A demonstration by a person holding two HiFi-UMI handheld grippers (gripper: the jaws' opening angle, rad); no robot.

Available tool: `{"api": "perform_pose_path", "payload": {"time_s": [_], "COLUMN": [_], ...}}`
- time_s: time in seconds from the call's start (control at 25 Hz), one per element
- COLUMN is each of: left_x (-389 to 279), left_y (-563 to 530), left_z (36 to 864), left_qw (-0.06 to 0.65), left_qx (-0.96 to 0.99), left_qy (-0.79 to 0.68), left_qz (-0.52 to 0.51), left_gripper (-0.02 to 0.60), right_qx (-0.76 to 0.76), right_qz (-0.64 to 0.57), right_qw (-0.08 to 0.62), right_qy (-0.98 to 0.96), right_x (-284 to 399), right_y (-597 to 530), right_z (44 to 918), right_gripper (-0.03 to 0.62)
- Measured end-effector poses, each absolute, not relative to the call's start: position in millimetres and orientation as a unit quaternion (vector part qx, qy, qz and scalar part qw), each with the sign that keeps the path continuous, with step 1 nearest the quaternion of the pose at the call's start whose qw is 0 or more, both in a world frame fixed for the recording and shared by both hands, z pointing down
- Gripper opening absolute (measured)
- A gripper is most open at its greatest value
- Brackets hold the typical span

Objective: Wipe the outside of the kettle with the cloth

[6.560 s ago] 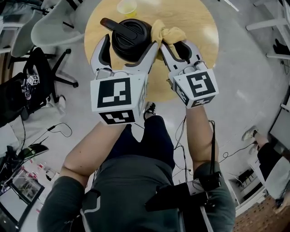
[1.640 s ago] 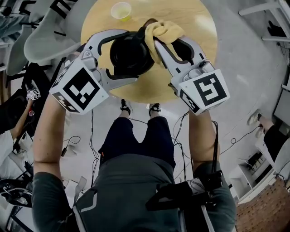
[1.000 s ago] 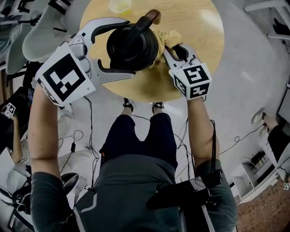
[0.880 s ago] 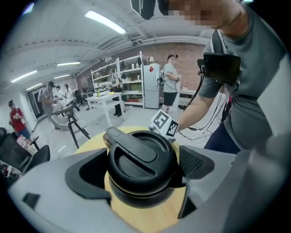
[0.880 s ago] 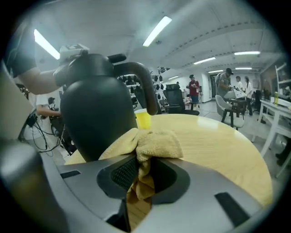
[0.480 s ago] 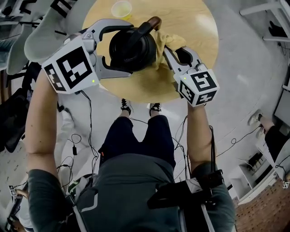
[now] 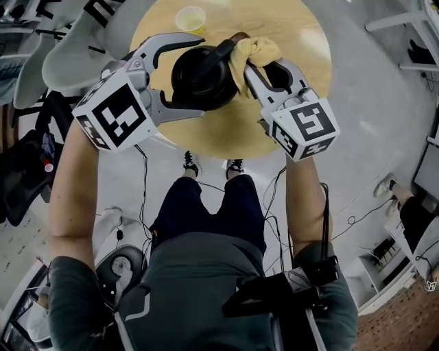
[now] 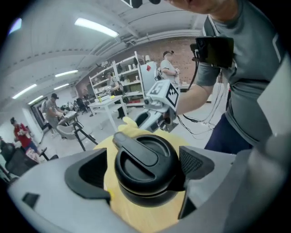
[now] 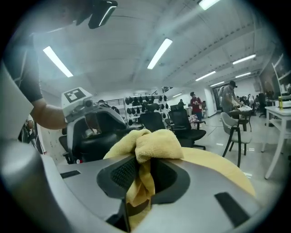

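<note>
A black kettle [image 7: 204,72] stands on the round wooden table [image 7: 295,34], its handle pointing up-right. My left gripper [image 7: 195,81] comes in from the left and is shut on the kettle body, one jaw curving behind it and one in front. In the left gripper view the kettle [image 8: 145,166] fills the gap between the pads. My right gripper [image 7: 255,65] is shut on a bunched yellow cloth [image 7: 252,51], which presses on the kettle's right side by the handle. The cloth [image 9: 154,143] bulges out above the right gripper [image 9: 143,175].
A small yellow cup [image 7: 191,18] stands at the table's far edge. Grey chairs [image 7: 75,48] crowd the left side of the table. Cables trail on the floor [image 7: 130,185] by the person's legs. Other people and shelving are in the background of the gripper views.
The left gripper swung round to the kettle's left and turned it, so the handle went from up-left to up-right. The right gripper slid the cloth along the kettle's right side.
</note>
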State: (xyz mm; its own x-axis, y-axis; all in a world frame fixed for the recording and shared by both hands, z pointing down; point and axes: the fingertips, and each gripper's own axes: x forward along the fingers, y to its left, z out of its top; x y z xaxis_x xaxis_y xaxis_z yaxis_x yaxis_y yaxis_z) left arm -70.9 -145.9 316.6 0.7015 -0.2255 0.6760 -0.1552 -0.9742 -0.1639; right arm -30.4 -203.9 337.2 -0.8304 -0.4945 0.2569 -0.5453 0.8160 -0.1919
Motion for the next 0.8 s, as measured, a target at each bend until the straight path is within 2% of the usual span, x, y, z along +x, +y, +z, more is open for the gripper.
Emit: {"api": "perform_pose_path", "payload": {"time_s": [0.16,0.36,0.56,0.8], "left_x": [-80,-102,-118,-144], "left_y": [-144,-121,-102,-97], "left_z": [290,298,312,307], "left_qw": [0.024,-0.02,-0.088,-0.131], "left_qx": [-0.937,-0.923,-0.905,-0.873], "left_qy": [0.183,0.261,0.33,0.426], "left_qz": [-0.296,-0.283,-0.252,-0.198], "left_gripper": [0.483,0.483,0.483,0.482], "right_qx": [0.286,0.286,0.292,0.284], "right_qz": [0.148,0.172,0.191,0.171], "right_qw": [0.116,0.143,0.208,0.26], "right_qy": [-0.94,-0.932,-0.914,-0.907], "right_x": [-29,-33,-36,-33], "right_y": [-213,-217,-216,-208], "right_z": [370,417,477,484], "right_gripper": [0.092,0.092,0.092,0.092]}}
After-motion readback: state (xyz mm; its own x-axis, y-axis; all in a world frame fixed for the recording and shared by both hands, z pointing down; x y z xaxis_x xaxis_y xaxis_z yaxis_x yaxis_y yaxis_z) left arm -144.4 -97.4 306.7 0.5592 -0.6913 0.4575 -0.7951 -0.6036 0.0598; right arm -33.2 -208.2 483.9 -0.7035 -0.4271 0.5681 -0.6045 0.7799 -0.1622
